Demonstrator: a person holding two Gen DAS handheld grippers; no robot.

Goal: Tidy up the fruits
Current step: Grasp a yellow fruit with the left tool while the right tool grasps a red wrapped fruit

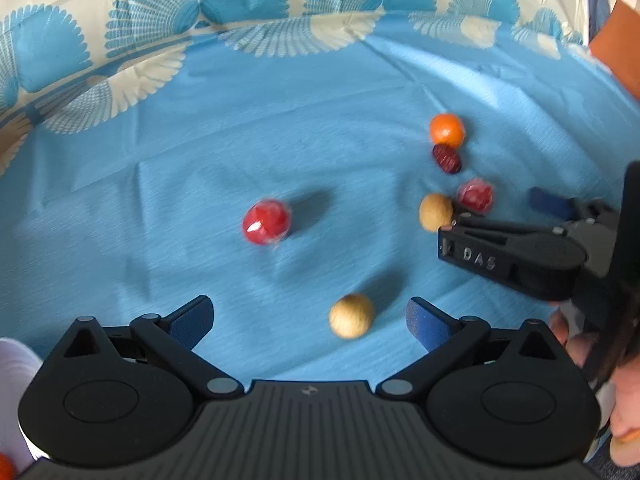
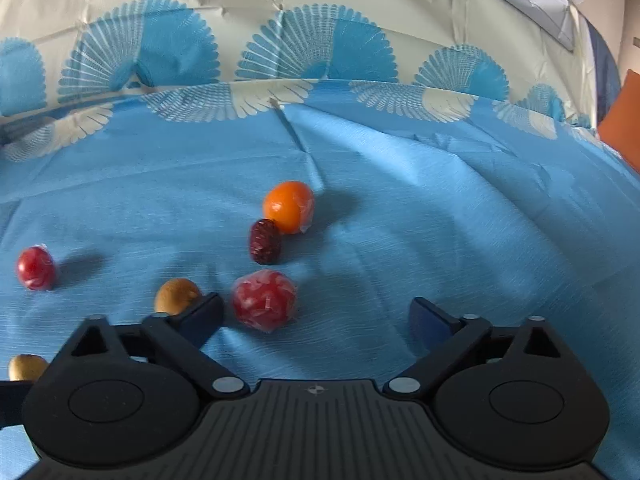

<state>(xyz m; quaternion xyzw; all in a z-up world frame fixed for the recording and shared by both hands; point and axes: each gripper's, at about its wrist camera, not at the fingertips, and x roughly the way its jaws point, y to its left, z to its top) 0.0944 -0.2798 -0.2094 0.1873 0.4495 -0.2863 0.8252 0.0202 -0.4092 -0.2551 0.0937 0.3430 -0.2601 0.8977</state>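
Fruits lie loose on the blue cloth (image 1: 200, 160), none of them gripped: the left gripper (image 1: 310, 320) has its fingers spread with a tan ball (image 1: 351, 316) lying between the tips, untouched, and the right gripper (image 2: 316, 316) is likewise spread around a red wrapped fruit (image 2: 264, 300), pads clear of it. Farther out sit a second tan ball (image 2: 176, 295) just beside the right gripper's left finger, a dark red fruit (image 2: 265, 241) touching an orange (image 2: 289, 207), and another red fruit (image 1: 265, 222) well apart to the left.

two wrist views, angled down, shared fruits (image 1: 447, 130)
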